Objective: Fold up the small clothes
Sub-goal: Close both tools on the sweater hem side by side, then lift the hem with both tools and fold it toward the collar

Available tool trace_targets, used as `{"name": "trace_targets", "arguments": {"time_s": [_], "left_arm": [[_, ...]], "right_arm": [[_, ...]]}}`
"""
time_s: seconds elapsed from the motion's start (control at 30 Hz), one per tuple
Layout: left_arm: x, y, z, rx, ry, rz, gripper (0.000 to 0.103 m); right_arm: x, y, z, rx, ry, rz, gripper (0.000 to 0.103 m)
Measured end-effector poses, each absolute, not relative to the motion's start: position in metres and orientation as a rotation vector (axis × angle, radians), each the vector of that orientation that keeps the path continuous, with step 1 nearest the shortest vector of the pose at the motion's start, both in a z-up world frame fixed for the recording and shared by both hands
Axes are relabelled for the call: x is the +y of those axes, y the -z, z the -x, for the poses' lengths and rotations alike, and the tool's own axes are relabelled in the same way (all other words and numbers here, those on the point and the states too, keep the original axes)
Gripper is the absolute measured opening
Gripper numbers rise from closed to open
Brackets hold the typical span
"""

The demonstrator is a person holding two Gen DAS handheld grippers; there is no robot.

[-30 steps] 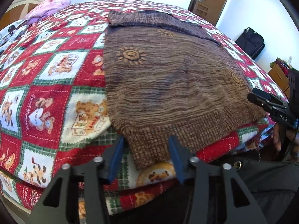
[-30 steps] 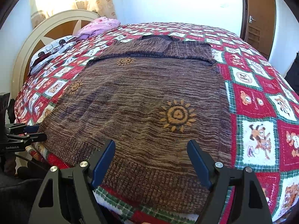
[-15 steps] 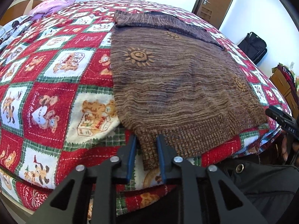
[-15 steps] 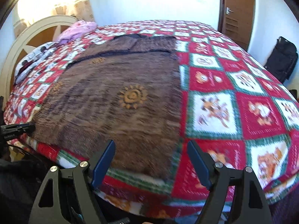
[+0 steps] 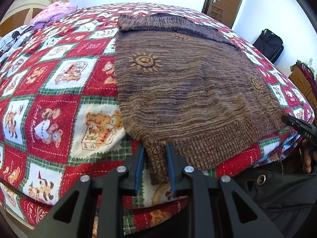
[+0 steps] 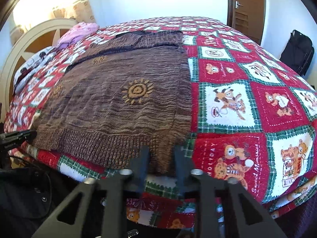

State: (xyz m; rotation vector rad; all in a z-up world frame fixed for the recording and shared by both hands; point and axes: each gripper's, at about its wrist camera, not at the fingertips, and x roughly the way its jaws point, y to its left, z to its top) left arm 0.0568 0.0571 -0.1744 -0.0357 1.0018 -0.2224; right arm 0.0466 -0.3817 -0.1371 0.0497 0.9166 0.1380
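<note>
Left gripper [image 5: 155,148], level and low at the bed's near edge, is closed on the left hem corner of the brown knitted sweater with orange sun motifs [image 5: 190,91] lying flat on the red-and-green teddy-bear patchwork quilt [image 5: 49,107], while the right gripper [image 6: 161,152], likewise level, pinches the right hem corner.

brown sweater [image 5: 186,91] on quilt [image 5: 51,91] — hem corner in left gripper [image 5: 154,148] jaws

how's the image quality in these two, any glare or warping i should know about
Left wrist: strong fisheye bulges the quilt; sweater evenly lit and sharp. Right wrist: window blown out, hem shadowed around the right gripper.
</note>
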Motion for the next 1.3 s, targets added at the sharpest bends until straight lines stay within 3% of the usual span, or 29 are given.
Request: {"name": "trace_targets", "arguments": {"time_s": [0.1, 0.37, 0.83, 1.3], "left_arm": [[0.056, 0.173, -0.056, 0.997, 0.239, 0.029, 0.016], [0.054, 0.171, -0.054, 0.986, 0.250, 0.026, 0.011], [0.070, 0.131, -0.055, 0.828, 0.282, 0.088, 0.010], [0.081, 0.101, -0.109, 0.739, 0.295, 0.167, 0.010]], "right_arm": [[-0.394, 0.136, -0.048, 0.923, -0.171, -0.152, 0.011], [-0.400, 0.136, -0.045, 0.892, -0.208, -0.201, 0.008], [-0.411, 0.103, -0.048, 0.748, -0.255, -0.294, 0.007], [-0.411, 0.067, -0.088, 0.669, -0.265, -0.289, 0.007]]}}
